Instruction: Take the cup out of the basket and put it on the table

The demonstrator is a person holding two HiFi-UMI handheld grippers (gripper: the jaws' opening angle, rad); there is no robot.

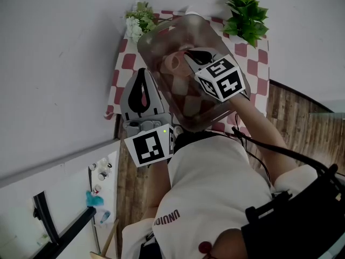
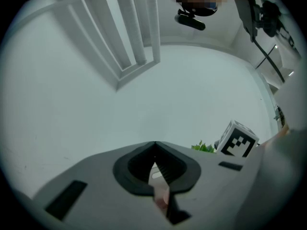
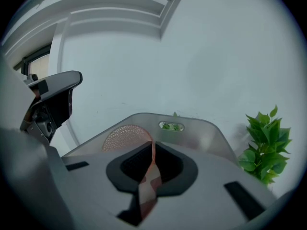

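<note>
Red-check cloth covers the bench [image 1: 257, 53], white wall behind. I've got both sets of fingers closed on the clear basket [image 1: 213, 34] wall, left gripper [image 2: 156, 174] and right gripper [image 3: 149, 164]; it looks raised. Pinkish cup [image 1: 173, 63] sits inside, prob. light, stiff, slick plastic; I'd grab the rim. Basket walls hem it in; plant [image 1: 247, 15] and flowers [image 1: 139, 21] are near.

Smoky, translucent grey basket [image 1: 207, 34]; the cup [image 3: 124, 137] in it is dull pink with a fine dotted mesh. The tabletop [image 1: 253, 50] cloth is checked red and white. Left gripper [image 1: 141, 74] and right gripper [image 1: 190, 53] are pale grey, their fingers [image 1: 129, 99] lined black, their cubes [image 1: 150, 147] white with black squares. Green plant [image 1: 247, 15], brown wood-grain floor [image 1: 302, 123]
</note>
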